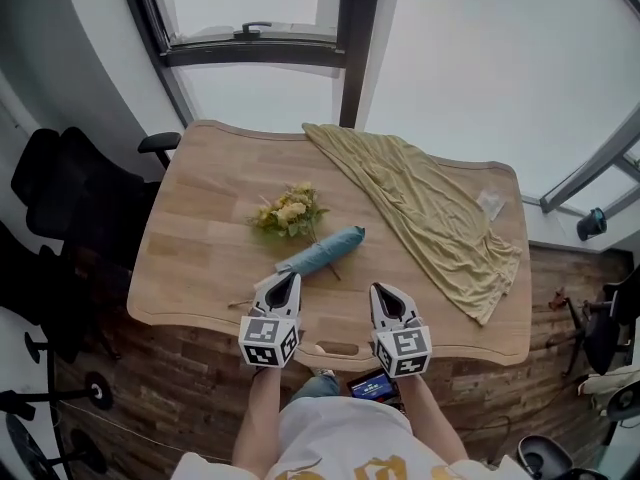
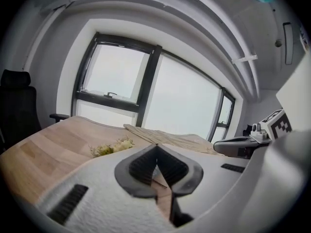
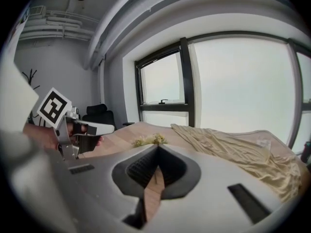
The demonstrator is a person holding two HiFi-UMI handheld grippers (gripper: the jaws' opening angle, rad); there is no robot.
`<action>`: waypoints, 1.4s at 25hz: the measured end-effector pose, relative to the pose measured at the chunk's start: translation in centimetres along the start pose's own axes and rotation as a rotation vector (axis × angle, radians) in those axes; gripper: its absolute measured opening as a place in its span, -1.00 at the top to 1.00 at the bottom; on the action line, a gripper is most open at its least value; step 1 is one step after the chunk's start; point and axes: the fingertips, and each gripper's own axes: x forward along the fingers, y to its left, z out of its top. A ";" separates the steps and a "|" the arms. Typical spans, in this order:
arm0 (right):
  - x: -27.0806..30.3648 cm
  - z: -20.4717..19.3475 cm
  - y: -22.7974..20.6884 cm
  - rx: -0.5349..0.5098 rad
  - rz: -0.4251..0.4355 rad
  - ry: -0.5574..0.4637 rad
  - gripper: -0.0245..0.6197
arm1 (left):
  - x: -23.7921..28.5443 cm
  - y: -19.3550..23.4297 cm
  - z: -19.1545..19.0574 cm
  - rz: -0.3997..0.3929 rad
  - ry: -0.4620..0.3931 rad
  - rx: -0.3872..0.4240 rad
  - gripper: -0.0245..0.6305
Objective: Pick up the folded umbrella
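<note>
The folded blue umbrella [image 1: 322, 252] lies slantwise on the wooden table [image 1: 200, 238], its near end just beyond my left gripper [image 1: 292, 277]. That gripper hovers over the table's front part with its jaws shut and nothing in them. My right gripper [image 1: 383, 289] is level with it to the right, jaws also shut and empty, a short way from the umbrella. In the left gripper view the closed jaws [image 2: 156, 146] hide the umbrella. The right gripper view shows the same, with its tips [image 3: 158, 147] meeting.
A bunch of pale yellow flowers [image 1: 290, 211] lies just behind the umbrella. A yellow-green cloth [image 1: 430, 208] drapes over the table's right half, with a crumpled clear wrapper [image 1: 490, 204] near its far edge. Black office chairs [image 1: 60, 198] stand left of the table. Windows rise behind it.
</note>
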 end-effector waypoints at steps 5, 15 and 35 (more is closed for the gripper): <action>1.5 0.9 -0.8 0.019 -0.037 -0.011 0.89 | 2.1 1.2 0.9 -0.026 -0.002 0.000 0.86; 2.9 1.4 -2.4 0.041 -0.063 -0.014 0.89 | 4.3 1.7 2.1 -0.048 -0.013 -0.009 0.86; 4.8 -0.9 -2.7 0.074 -0.023 0.036 0.89 | 6.4 1.2 -0.6 -0.092 0.095 0.092 0.86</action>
